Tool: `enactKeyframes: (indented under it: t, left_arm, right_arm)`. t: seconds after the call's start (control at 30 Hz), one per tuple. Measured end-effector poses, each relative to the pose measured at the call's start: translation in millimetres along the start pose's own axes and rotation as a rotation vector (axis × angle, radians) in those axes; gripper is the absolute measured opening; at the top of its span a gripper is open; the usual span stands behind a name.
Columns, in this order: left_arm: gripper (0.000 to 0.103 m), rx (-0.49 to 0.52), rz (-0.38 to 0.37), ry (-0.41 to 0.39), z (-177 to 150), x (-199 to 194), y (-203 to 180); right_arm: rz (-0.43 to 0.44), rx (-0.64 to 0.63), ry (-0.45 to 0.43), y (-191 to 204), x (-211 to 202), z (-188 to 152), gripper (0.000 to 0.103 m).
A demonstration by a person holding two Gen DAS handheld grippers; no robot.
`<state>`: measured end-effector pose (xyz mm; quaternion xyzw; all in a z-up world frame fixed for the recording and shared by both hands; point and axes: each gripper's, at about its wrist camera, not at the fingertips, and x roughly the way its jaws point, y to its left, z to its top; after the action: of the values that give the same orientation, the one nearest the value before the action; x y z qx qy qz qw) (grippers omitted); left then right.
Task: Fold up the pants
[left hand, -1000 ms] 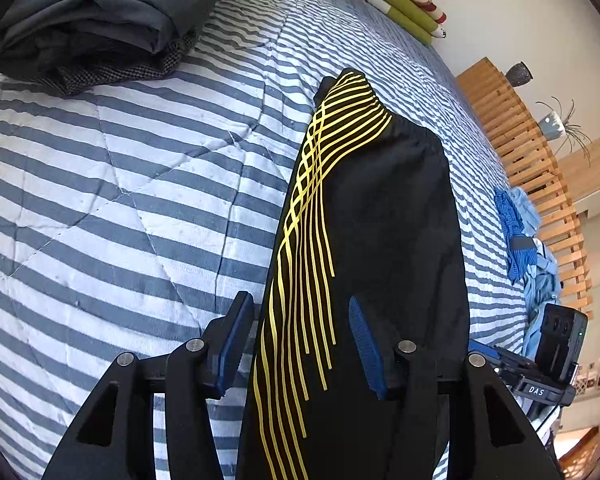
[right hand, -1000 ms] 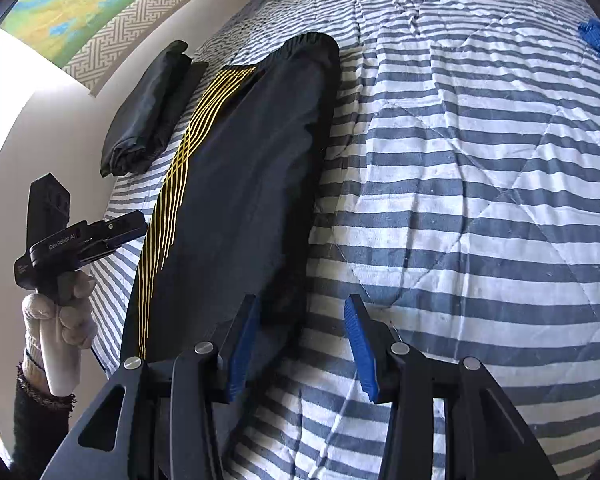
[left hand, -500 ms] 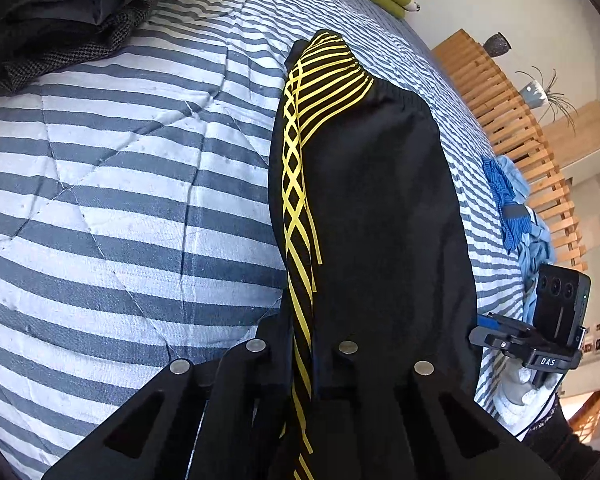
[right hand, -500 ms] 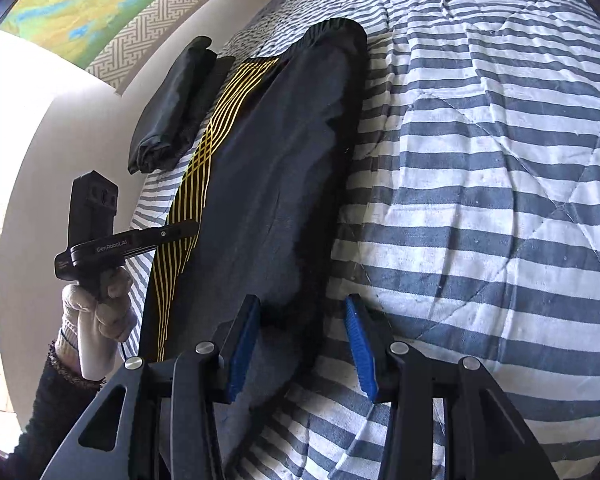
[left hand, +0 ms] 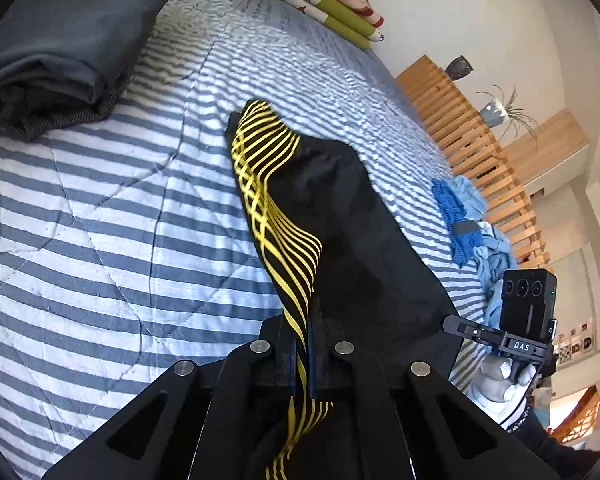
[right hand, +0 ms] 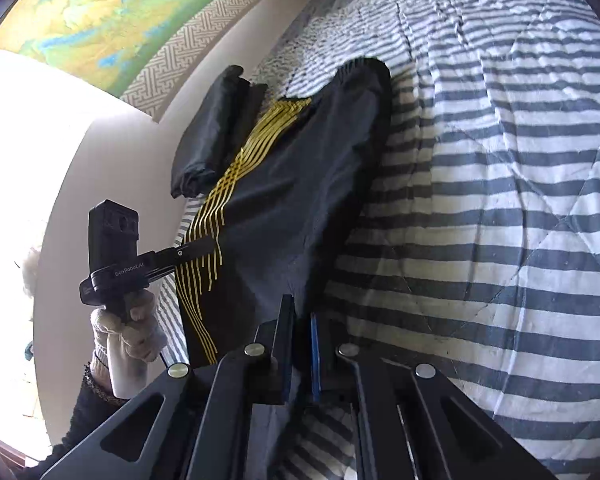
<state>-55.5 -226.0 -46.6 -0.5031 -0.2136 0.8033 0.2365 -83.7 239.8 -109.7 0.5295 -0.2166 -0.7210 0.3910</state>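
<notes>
Black pants [left hand: 352, 220] with yellow side stripes stretch away from me over the striped bedspread [left hand: 100, 208], their near end lifted off it. My left gripper [left hand: 304, 336] is shut on the striped edge of that end. In the right wrist view the same pants [right hand: 300, 184] run up toward the wall, and my right gripper [right hand: 300, 332] is shut on their plain black near edge. Each view shows the other gripper held in a gloved hand [right hand: 128, 332] beside the pants.
A folded dark garment [left hand: 60, 52] lies at the far left of the bed. Blue clothes [left hand: 468, 232] are heaped at the right edge by a wooden slatted frame [left hand: 472, 152]. Green and red pillows [left hand: 320, 0] sit at the head. A wall [right hand: 112, 184] borders the bed's left side.
Both grippers went from open to shut on the near end of the pants, left first, then right. That end has risen off the bed and the fabric now ripples.
</notes>
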Motion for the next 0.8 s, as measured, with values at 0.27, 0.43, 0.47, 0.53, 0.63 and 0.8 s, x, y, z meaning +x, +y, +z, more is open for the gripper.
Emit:
enactKeyframes:
  t: [0.27, 0.43, 0.47, 0.53, 0.63, 0.8]
  left_arm:
    - [0.003, 0.096, -0.116, -0.147, -22, -94, -88]
    - [0.003, 0.161, -0.161, -0.178, -62, -136, -141]
    - [0.003, 0.165, -0.165, -0.181, -72, -143, -149]
    - [0.003, 0.166, -0.184, -0.171, -90, -154, -161]
    - [0.003, 0.175, -0.203, -0.147, -115, -160, -175]
    - [0.003, 0.089, -0.201, -0.048, -105, -117, -157]
  right_arm:
    - [0.119, -0.058, -0.211, 47, -103, -7, 0.006]
    - [0.165, -0.135, -0.302, 82, -169, -36, 0.006]
    - [0.167, -0.15, -0.315, 88, -179, -44, 0.006]
    - [0.17, -0.172, -0.334, 95, -198, -61, 0.006]
    - [0.174, -0.171, -0.34, 96, -214, -85, 0.006]
    - [0.113, -0.117, -0.311, 71, -205, -92, 0.006]
